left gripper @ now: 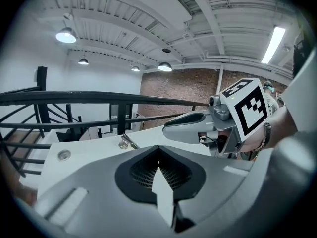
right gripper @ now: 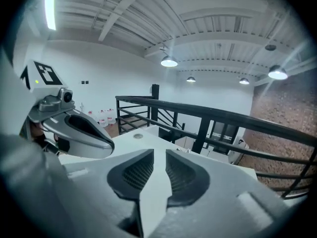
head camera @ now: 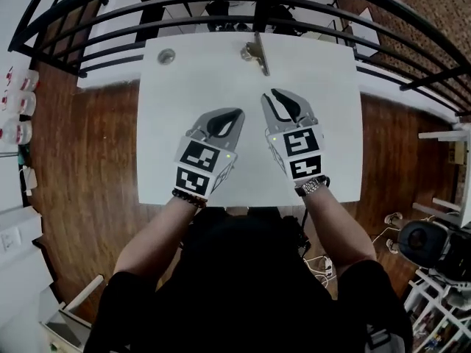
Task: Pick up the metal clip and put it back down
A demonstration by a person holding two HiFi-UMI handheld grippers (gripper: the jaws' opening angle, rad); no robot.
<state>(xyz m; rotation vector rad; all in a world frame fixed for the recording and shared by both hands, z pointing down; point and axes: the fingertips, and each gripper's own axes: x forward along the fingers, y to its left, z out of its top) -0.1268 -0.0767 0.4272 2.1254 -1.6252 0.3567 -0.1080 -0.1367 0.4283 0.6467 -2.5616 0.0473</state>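
The metal clip (head camera: 255, 53) lies near the far edge of the white table (head camera: 184, 160), around its middle; in the left gripper view the clip (left gripper: 126, 143) shows small, just beyond the jaws. Both grippers hover side by side over the table's middle, well short of the clip. My left gripper (head camera: 237, 114) (left gripper: 158, 148) has its jaw tips together with nothing in them. My right gripper (head camera: 275, 96) (right gripper: 159, 152) stands open, a narrow wedge of table showing between its pads, and nothing is between them.
A small round metal disc (head camera: 166, 56) (left gripper: 64, 155) sits at the table's far left. A black railing (head camera: 221, 9) runs just behind the table's far edge. Wooden floor lies on both sides, with white bottles (head camera: 18, 101) far left and white furniture (head camera: 449, 138) on the right.
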